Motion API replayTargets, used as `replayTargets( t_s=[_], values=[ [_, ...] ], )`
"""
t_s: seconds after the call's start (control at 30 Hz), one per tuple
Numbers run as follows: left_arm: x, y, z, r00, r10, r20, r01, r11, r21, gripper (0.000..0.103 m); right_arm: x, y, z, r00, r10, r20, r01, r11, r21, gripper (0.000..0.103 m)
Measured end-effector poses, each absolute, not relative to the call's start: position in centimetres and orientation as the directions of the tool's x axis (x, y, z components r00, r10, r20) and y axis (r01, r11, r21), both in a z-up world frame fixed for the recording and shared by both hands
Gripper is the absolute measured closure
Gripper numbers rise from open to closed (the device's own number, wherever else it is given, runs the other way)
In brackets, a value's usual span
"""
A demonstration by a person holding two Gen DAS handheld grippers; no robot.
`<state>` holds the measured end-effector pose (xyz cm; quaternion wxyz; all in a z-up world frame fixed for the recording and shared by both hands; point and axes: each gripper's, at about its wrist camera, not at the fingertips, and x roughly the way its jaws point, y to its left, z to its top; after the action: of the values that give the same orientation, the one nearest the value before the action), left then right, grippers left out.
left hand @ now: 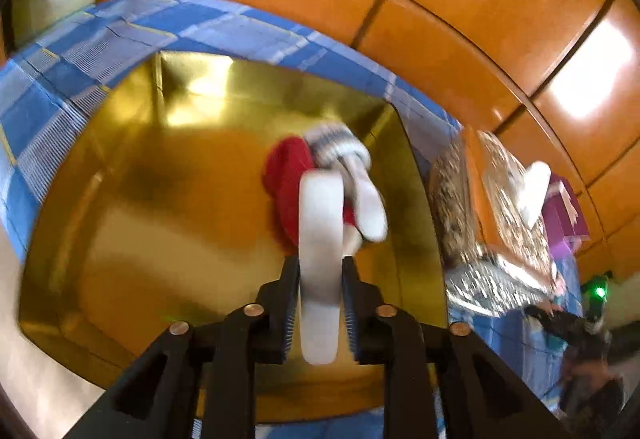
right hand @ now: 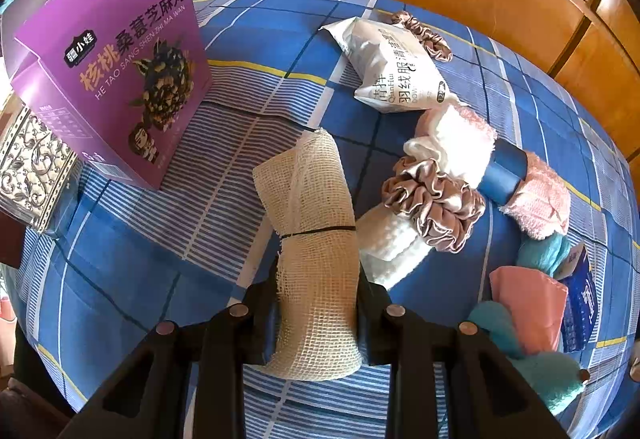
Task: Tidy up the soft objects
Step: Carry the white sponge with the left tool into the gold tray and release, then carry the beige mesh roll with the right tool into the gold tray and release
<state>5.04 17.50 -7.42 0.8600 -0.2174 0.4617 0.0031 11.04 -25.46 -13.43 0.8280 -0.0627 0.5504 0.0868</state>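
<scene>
The left gripper (left hand: 320,303) hangs over an open gold box (left hand: 160,239), its jaws set narrowly with a white sock (left hand: 320,259) between the pads; the picture is smeared, so whether the pads press on the sock or stand just off it cannot be told. In the box beyond lie a red soft thing (left hand: 286,179) and a grey-and-white striped sock (left hand: 334,143), both too blurred to name more closely. The right gripper (right hand: 318,303) is closed to a narrow gap on a roll of cream gauze (right hand: 312,239) tied round with a thin black band, the roll lying on the blue checked cloth (right hand: 160,279). Near it lie a satin scrunchie (right hand: 432,203) on a white towel (right hand: 392,243), a pink towel (right hand: 536,199) with a blue band, a white pouch (right hand: 396,67) and an upright purple carton (right hand: 120,71). At the right edge, teal and pink cloths are partly cut off.
</scene>
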Motion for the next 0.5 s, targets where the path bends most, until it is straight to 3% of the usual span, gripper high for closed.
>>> replayTargets(
  t_s=[0.03, 0.1, 0.17, 0.23, 0.37, 0.5],
  values=[
    [4.8, 16.9, -7.4, 0.575, -0.208, -0.791, -0.188, 0.908, -0.375, 0.070, 11.0, -25.5, -13.5, 0.379, 0.076, -0.922, -0.211, 0.977, -0.006, 0.073],
    [4.3, 16.2, -6.8, 0.596, -0.190, -0.780, -0.173, 0.919, -0.356, 0.048, 11.0, -25.6, -13.5, 0.380, 0.077, -0.922, -0.207, 0.978, -0.004, 0.073],
    [3.6, 16.0, -5.9, 0.628, -0.147, -0.764, -0.173, 0.931, -0.321, 0.040, 11.0, -25.7, -13.4, 0.382, 0.076, -0.921, -0.203, 0.979, -0.003, 0.073],
    [3.3, 16.0, -5.2, 0.656, -0.122, -0.745, -0.162, 0.941, -0.297, 0.040, 11.0, -25.7, -13.3, 0.384, 0.075, -0.920, -0.196, 0.981, -0.001, 0.073],
    [1.9, 16.4, -3.4, 0.712, -0.038, -0.701, -0.171, 0.959, -0.226, 0.027, 11.0, -25.7, -13.0, 0.389, 0.061, -0.919, -0.186, 0.983, -0.013, 0.074],
    [1.6, 16.8, -3.6, 0.709, -0.032, -0.704, -0.152, 0.969, -0.197, 0.027, 11.2, -25.9, -12.5, 0.381, 0.066, -0.922, -0.141, 0.990, 0.013, 0.074]
  ],
)
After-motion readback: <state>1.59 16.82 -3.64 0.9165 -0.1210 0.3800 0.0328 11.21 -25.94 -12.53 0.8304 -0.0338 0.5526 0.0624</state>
